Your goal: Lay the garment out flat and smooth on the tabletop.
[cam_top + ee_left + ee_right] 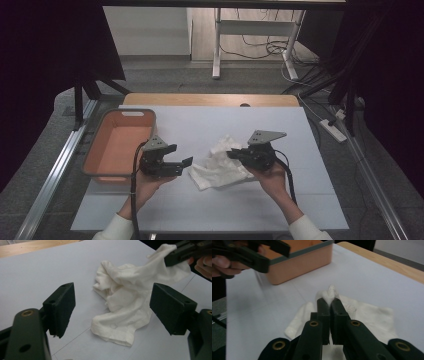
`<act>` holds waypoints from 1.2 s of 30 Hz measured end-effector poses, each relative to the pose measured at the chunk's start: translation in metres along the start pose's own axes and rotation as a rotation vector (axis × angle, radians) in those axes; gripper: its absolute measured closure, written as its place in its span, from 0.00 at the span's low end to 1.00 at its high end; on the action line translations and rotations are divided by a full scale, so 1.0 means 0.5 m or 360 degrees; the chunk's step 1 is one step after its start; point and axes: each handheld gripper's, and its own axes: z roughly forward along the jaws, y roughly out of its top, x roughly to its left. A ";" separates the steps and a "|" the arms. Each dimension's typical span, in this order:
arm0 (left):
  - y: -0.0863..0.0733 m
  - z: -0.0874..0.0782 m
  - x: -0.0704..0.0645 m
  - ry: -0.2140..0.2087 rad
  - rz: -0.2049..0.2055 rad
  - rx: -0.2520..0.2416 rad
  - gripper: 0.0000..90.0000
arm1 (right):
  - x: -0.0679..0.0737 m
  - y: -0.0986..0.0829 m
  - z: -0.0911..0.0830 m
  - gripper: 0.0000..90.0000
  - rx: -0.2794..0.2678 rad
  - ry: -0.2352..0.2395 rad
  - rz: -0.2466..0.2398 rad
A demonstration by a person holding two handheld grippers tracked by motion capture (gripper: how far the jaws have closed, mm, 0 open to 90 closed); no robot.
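**Right gripper pinches the white cloth; left gripper waits open beside it**

A crumpled white cloth (220, 162) lies near the middle of the table (200, 120), on its pale cover, between the two hand-held tools. The right gripper (235, 153) has its jaws pressed together on a fold of the cloth; in the right gripper view a small tuft of fabric (331, 291) pokes out above the closed jaws, and the rest of the cloth spreads on the table below and to both sides. In the left gripper view that pinched edge is raised off the surface, while the lower part of the cloth (122, 312) rests flat on the table.

The left gripper (181, 155) has its jaws spread wide, holding nothing. It sits just left of the cloth, apart from it, with its open jaws turned toward the cloth.

An orange bin (118, 145) with a grey rim stands at the table's left side, just beyond the left gripper.
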 end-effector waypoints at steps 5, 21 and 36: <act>-0.001 0.002 -0.001 0.0001 0.0006 0.0007 0.24 | 0.036 0.001 0.038 0.97 0.0056 0.0088 -0.0054; -0.003 0.009 -0.006 -0.0007 0.0016 0.0023 0.24 | -0.003 -0.011 0.006 0.50 -0.0058 -0.0127 0.0091; 0.008 0.064 -0.062 -0.0111 0.0093 0.0082 0.24 | -0.101 -0.077 -0.069 0.45 -0.0059 -0.0364 0.0253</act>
